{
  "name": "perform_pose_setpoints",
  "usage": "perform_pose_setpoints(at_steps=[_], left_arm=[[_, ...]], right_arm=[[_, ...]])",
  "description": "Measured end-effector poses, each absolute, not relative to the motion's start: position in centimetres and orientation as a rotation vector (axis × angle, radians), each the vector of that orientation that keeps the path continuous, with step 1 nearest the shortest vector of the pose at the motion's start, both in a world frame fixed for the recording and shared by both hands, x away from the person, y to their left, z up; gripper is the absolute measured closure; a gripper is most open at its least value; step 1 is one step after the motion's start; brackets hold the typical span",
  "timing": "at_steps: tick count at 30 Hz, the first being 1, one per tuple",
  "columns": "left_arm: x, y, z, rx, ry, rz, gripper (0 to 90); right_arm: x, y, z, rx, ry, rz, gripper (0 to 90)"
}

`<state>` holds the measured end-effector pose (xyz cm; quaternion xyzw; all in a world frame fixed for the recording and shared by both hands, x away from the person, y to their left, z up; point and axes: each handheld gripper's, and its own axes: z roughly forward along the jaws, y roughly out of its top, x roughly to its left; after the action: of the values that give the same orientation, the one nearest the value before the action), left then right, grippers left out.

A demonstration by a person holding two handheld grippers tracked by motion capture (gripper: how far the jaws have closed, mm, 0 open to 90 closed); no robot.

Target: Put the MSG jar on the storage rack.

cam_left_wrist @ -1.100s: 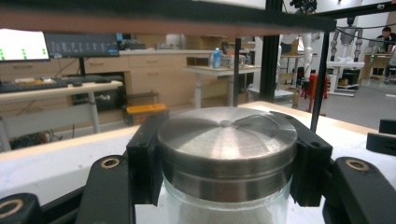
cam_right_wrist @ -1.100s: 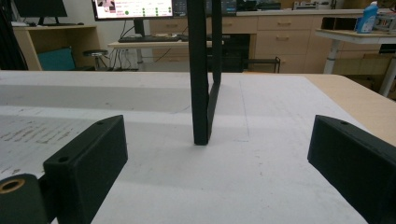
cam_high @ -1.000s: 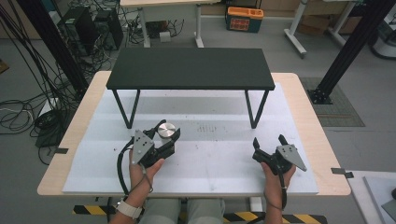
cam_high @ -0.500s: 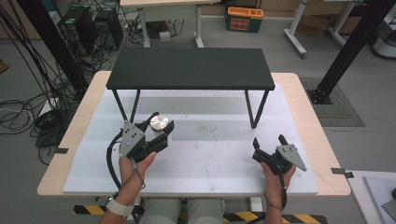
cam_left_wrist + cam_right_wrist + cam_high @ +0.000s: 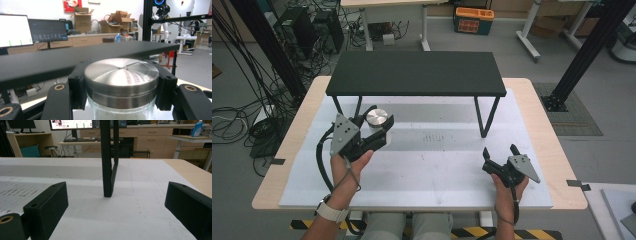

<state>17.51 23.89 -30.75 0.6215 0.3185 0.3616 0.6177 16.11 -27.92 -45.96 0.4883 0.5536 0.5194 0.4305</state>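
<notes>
On the counter point(image 5: 532, 100), our left gripper point(image 5: 379, 131) clamps the jar point(image 5: 377, 119) below the shelf point(image 5: 416, 73) edge; right gripper point(image 5: 500, 157) fingers gape wide.

Even indoor light, soft shadows, slight blur

Left gripper view: bottom edge is cutting off the jar point(image 5: 121, 110) just below its steel lid point(image 5: 121, 75), so contents and base aren't readable. The pads of the left gripper point(image 5: 121, 90) are covering both flanks of the lid; contact faces are staying hidden behind it. The black shelf point(image 5: 75, 58) ahead of that claw is running out of frame at the left.

High view: left gripper point(image 5: 379, 131) is masking the jar body point(image 5: 373, 131) under the lid, too small to judge. Person's forearms are getting clipped at the bottom.

Right gripper view: right gripper point(image 5: 116, 202) jaws are being cropped at the bottom and right edges; shelf leg point(image 5: 107, 165) ahead is clipped at the top.
</notes>
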Motion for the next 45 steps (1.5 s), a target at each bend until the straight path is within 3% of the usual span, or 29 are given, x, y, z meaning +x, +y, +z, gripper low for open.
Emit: perform_pose_setpoints(at_steps=[18, 45], left_arm=[[20.2, 24.2, -25.4, 1.418, 0.741, 0.808, 41.5], [23.9, 24.5, -21.5, 1.39, 0.764, 0.801, 41.6]], right_arm=[[16.2, -27.9, -45.9, 1.222, 1.386, 1.292, 4.5], [16.2, -28.0, -45.7, 1.226, 1.394, 1.29, 4.6]])
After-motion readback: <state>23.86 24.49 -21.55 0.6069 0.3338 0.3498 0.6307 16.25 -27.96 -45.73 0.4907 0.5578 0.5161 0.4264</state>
